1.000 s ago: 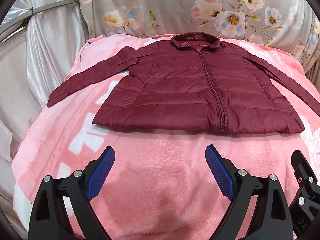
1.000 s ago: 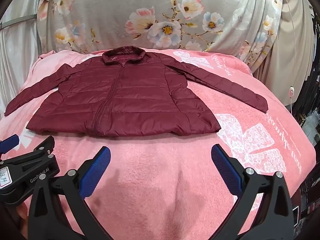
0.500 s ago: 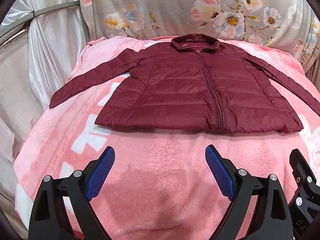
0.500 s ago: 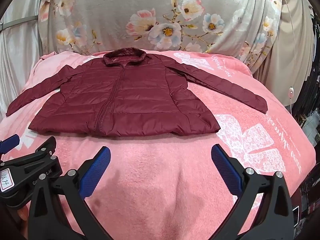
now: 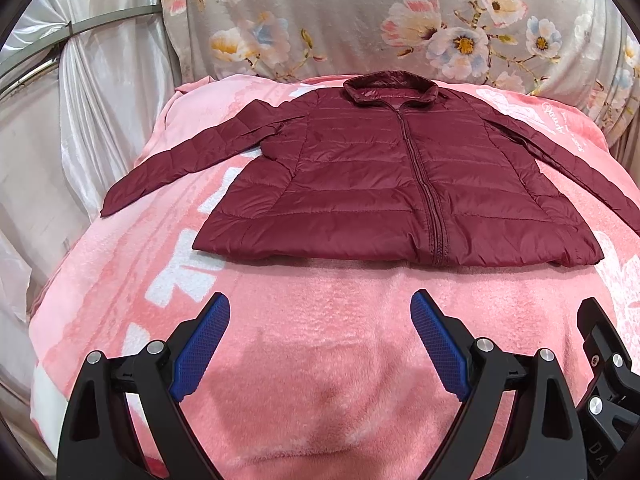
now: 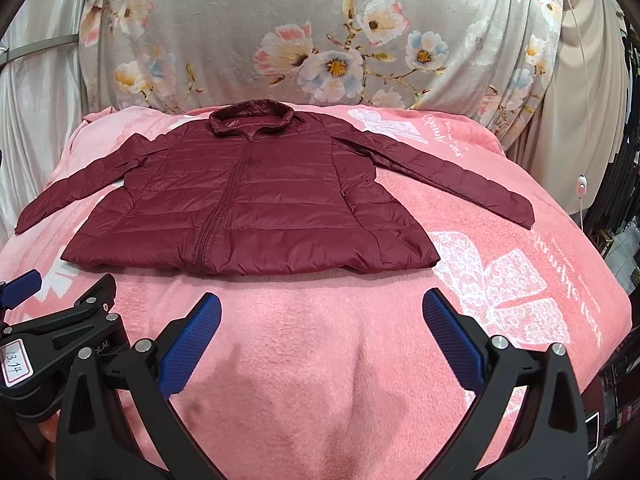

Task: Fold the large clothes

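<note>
Maroon quilted jacket [image 5: 384,184] flat, zipped, sleeves spread on my pink blanket [image 5: 312,360], my left gripper [image 5: 320,340] spread wide, empty, short of the hem, right view, same jacket [image 6: 248,204], my right gripper [image 6: 322,338] likewise agape, holding nothing.

Maroon puffer jacket [image 5: 384,184] flat (zipped), sleeves spread, collar far

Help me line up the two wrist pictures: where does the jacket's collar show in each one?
Left wrist view: the collar sits upper centre, slightly right of the middle, at the far end of the jacket.
Right wrist view: the collar sits upper centre, left of the middle.
Shared landmark: the zip runs from the collar to the near hem in both.
</note>
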A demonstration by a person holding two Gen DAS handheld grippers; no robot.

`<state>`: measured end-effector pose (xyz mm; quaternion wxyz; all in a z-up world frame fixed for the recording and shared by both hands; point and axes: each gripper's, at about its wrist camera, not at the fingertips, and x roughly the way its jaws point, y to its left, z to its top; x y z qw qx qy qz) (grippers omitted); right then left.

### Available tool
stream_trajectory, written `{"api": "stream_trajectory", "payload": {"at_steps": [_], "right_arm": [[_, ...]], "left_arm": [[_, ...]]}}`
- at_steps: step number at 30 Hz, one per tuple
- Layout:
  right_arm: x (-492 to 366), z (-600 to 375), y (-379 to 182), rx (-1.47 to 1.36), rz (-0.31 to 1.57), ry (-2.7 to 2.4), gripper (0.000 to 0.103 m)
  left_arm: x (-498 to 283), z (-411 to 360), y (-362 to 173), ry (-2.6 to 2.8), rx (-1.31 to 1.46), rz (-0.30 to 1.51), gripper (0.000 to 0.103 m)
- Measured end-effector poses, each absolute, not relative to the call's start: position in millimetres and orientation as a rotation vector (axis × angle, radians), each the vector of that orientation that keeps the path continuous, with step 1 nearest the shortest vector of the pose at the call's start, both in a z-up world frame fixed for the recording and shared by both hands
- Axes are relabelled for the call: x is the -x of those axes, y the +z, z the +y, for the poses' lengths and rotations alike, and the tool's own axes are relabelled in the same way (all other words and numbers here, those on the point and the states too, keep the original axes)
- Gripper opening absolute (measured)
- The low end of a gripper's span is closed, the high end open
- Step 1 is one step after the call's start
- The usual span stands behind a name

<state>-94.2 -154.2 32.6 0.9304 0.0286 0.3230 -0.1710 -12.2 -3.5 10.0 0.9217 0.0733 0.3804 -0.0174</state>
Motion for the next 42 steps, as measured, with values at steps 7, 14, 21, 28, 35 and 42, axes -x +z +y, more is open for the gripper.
{"api": "stream_trajectory", "payload": {"at_steps": [7, 14, 21, 28, 35, 42], "right_arm": [[97.0, -151.1, 37.3, -0.054, 0.651, -0.348, 0.098], [97.3, -150.1, 38.0, -0.054, 0.650, -0.347, 0.098], [97.4, -147.8, 38.8, -0.055, 0.652, -0.346, 0.098], [96.2, -146.4, 37.2, -0.054, 0.653, -0.345, 0.098], [96.3, -146.4, 36.7, -0.055, 0.654, -0.345, 0.098], [96.4, -147.4, 35.7, -0.054, 0.654, -0.343, 0.098]], "left_arm": [[13.8, -5.0, 12.7, -0.034, -0.150, 0.778, 0.090], [13.8, -4.4, 13.2, -0.034, -0.147, 0.778, 0.090], [17.0, -3.2, 15.8, -0.033, -0.146, 0.772, 0.090], [17.6, -2.7, 14.6, -0.036, -0.145, 0.775, 0.090], [17.3, -2.2, 12.9, -0.036, -0.143, 0.776, 0.090], [17.2, -2.2, 13.1, -0.036, -0.143, 0.777, 0.090]]}}
